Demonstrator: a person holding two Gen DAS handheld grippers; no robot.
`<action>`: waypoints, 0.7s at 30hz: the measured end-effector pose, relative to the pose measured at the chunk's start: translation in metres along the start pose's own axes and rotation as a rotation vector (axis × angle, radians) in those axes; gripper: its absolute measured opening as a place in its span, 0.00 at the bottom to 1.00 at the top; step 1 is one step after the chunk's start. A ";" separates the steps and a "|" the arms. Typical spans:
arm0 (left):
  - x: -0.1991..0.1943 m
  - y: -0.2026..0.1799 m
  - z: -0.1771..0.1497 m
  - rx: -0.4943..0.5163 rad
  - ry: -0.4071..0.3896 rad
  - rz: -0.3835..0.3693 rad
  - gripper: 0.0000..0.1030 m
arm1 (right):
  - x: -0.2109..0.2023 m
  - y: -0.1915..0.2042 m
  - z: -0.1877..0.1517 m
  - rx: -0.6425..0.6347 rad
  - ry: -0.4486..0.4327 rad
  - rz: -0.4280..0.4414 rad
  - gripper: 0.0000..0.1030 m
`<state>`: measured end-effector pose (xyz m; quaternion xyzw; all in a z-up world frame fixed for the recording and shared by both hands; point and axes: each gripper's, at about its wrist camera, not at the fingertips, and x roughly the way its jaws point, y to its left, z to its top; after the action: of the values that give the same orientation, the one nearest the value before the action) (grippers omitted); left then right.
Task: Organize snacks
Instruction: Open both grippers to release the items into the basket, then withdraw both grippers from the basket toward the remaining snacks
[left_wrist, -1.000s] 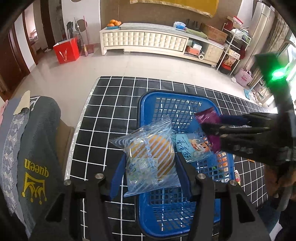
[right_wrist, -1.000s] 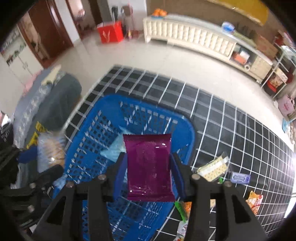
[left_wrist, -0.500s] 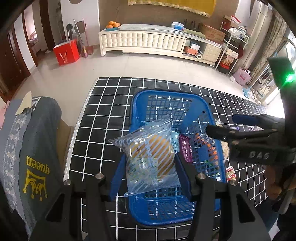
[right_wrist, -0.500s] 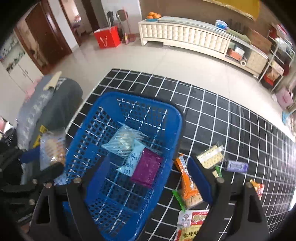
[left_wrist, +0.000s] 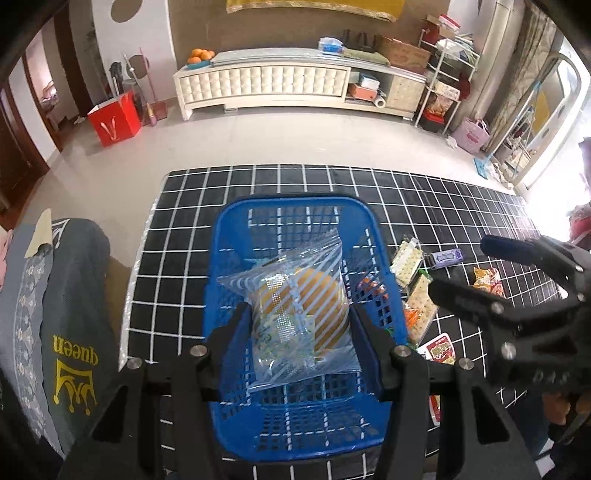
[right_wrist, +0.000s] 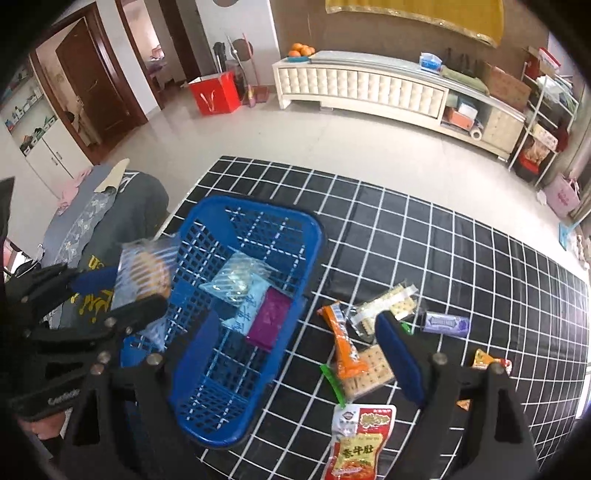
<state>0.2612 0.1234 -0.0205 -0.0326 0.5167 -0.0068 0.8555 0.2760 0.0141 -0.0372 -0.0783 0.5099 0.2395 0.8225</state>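
A blue plastic basket (left_wrist: 288, 201) stands on a black grid mat (left_wrist: 424, 192). My left gripper (left_wrist: 301, 321) is shut on a clear striped bag with an orange bun (left_wrist: 301, 310), held above the basket's near half. My right gripper (right_wrist: 295, 319) is open and empty, hovering over the basket's right rim (right_wrist: 314, 236) and the loose snacks; it also shows at the right in the left wrist view (left_wrist: 458, 266). Inside the basket lie a purple packet (right_wrist: 269, 319), a light blue packet (right_wrist: 247, 306) and a clear striped packet (right_wrist: 236, 280).
Loose snacks lie on the mat right of the basket: an orange stick packet (right_wrist: 343, 343), cracker packs (right_wrist: 369, 373), a purple gum pack (right_wrist: 447, 323), a red pouch (right_wrist: 358, 443). A grey "queen" cushion (left_wrist: 74, 332) borders the mat's left edge.
My right gripper opened and dropped the purple packet into the basket, then drew back to the right over the loose snacks. My left gripper kept hold of the bun bag.
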 end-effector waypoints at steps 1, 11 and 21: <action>0.005 -0.002 0.003 0.001 0.006 -0.006 0.50 | 0.001 -0.004 -0.001 0.003 -0.001 -0.004 0.87; 0.077 -0.011 0.046 -0.005 0.086 -0.008 0.63 | 0.017 -0.046 -0.010 0.018 0.040 -0.089 0.87; 0.065 -0.037 0.037 0.072 0.079 -0.036 0.63 | 0.003 -0.072 -0.019 0.090 0.038 -0.069 0.87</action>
<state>0.3252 0.0852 -0.0580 -0.0110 0.5487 -0.0421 0.8349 0.2956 -0.0551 -0.0568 -0.0633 0.5327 0.1861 0.8231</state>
